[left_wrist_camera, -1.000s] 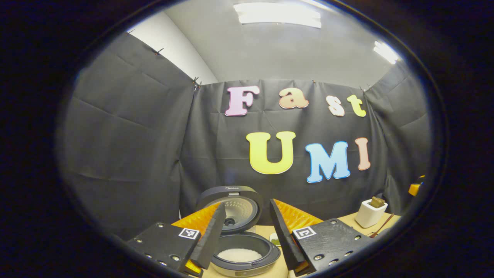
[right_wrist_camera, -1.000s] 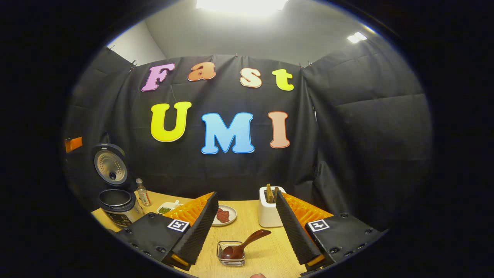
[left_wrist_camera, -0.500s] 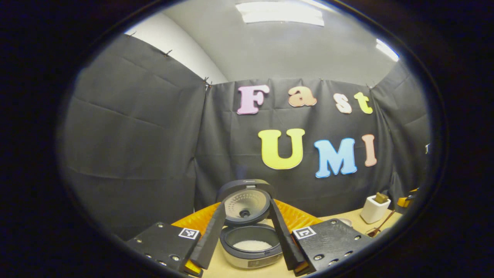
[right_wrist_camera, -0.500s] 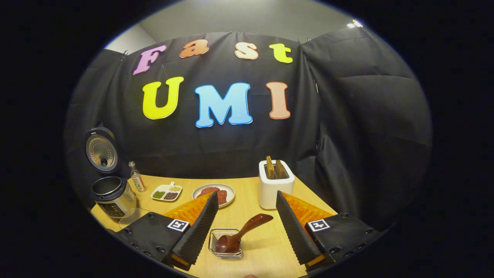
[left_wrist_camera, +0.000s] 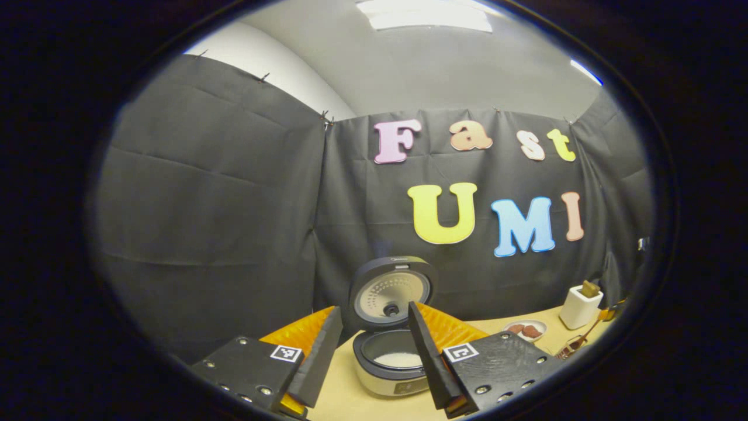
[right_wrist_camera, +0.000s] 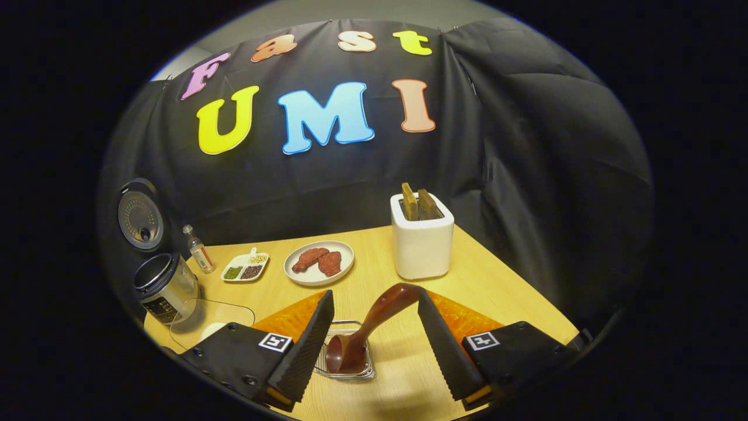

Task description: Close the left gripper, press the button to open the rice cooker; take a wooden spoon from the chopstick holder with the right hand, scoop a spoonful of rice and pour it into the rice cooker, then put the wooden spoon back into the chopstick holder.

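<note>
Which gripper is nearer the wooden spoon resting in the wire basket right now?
Right. The right gripper is open with the wooden spoon between its fingers, not yet clamped. The left gripper is open in front of the open rice cooker, across the table.
</note>
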Motion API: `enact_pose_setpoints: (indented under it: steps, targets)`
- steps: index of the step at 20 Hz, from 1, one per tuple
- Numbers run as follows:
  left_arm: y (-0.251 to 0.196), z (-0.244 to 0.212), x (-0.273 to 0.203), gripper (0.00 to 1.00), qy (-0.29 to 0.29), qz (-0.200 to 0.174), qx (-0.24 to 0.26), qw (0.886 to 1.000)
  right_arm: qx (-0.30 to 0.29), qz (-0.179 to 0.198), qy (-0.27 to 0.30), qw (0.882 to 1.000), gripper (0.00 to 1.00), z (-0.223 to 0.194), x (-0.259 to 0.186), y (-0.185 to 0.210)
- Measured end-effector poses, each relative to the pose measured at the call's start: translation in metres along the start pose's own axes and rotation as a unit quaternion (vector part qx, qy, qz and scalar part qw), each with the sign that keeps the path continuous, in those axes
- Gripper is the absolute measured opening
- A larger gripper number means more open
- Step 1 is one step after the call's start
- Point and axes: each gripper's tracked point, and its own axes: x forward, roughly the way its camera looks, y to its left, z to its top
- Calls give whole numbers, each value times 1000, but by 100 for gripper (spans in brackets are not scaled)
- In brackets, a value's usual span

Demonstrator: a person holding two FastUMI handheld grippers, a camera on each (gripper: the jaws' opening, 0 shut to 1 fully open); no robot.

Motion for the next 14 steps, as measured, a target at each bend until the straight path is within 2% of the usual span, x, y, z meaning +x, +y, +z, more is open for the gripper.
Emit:
enact_pose_setpoints:
  steps: [2, 3, 4, 7, 9, 10, 11, 12, 14]
  targets:
    - [4, -2, 0, 71, 2, 3, 2, 1000, 19, 1, 19, 1000, 91, -13, 8, 0]
    - [6, -1, 2, 71, 1, 4, 3, 1000, 29, 1, 28, 999, 84, -19, 12, 1]
    - [9, 0, 4, 71, 0, 6, 4, 1000, 41, 3, 33, 999, 84, -21, 16, 3]
    - [17, -5, 5, 71, 3, 11, 3, 1000, 63, 3, 55, 996, 66, -35, 27, 5]
    - [21, -9, 5, 72, 8, 14, 2, 1000, 67, 7, 68, 995, 65, -40, 30, 8]
    - [23, -10, 5, 72, 10, 15, 4, 1000, 70, 11, 75, 995, 58, -42, 33, 10]
    - [25, -11, 6, 72, 12, 16, 5, 1000, 74, 16, 77, 994, 58, -44, 32, 10]
    - [27, -11, 6, 72, 12, 17, 7, 1000, 77, 19, 80, 994, 66, -44, 33, 11]
    - [28, -12, 7, 72, 14, 17, 6, 1000, 85, 26, 86, 992, 65, -45, 38, 13]
